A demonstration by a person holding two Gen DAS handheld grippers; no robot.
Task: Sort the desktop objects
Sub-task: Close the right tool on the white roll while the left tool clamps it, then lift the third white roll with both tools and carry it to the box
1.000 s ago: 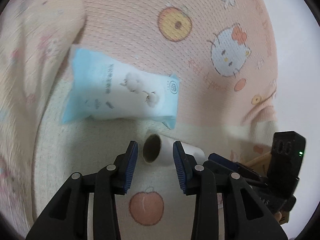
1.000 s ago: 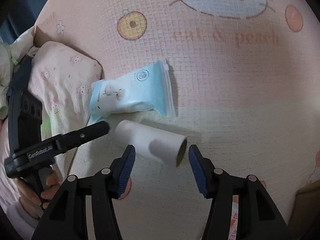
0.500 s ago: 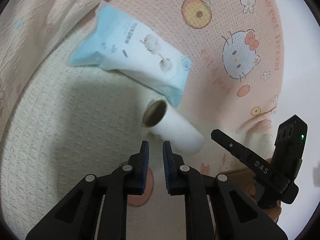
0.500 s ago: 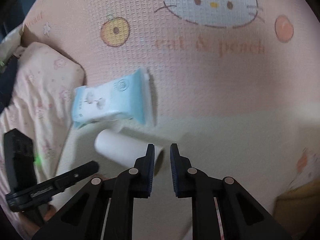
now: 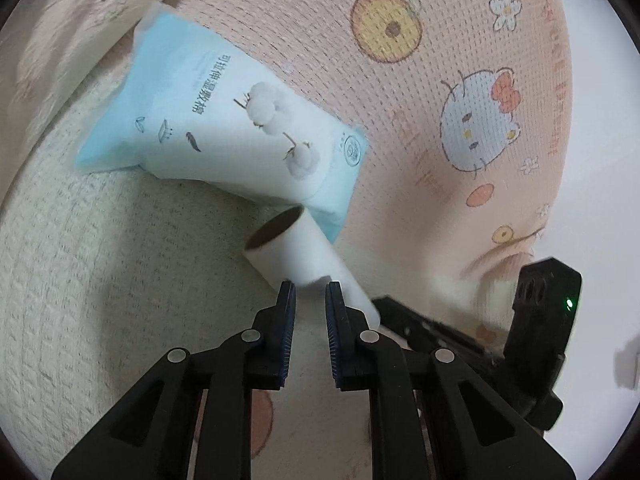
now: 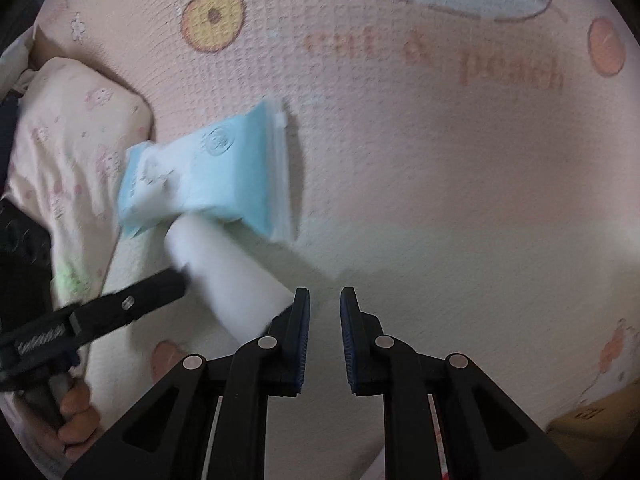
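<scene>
Both grippers are down over the mat [image 5: 420, 92] here, and neither has anything in its grasp. The left gripper [image 5: 310, 292] has its jaws drawn nearly together with a slim gap showing, and nothing sits between them; the roll [image 5: 296, 252] lies just past the tips. The right gripper [image 6: 325, 300] is in the same narrow, empty stance, with the roll's near end [image 6: 228, 280] just to the left of its left finger, touching or nearly so, hard to say through the blur.

The roll is a white paper cylinder with a brown cardboard core, lying on its side on the cream part of the mat, its far end resting against the pack [image 5: 224, 124]. It looks very light and fairly stiff round the core, but it would probably roll away at a nudge, and a hard squeeze could dent the tube. The best hold is likely across the middle of the barrel, jaws opened wider first, or one finger slipped into the open core.

The pack is a soft blue and white plastic pouch lying flat, one corner by the pillow [image 5: 80, 12]. It should be light, squashy and a little slick, so a pinch on a sealed edge seam looks safest.
</scene>
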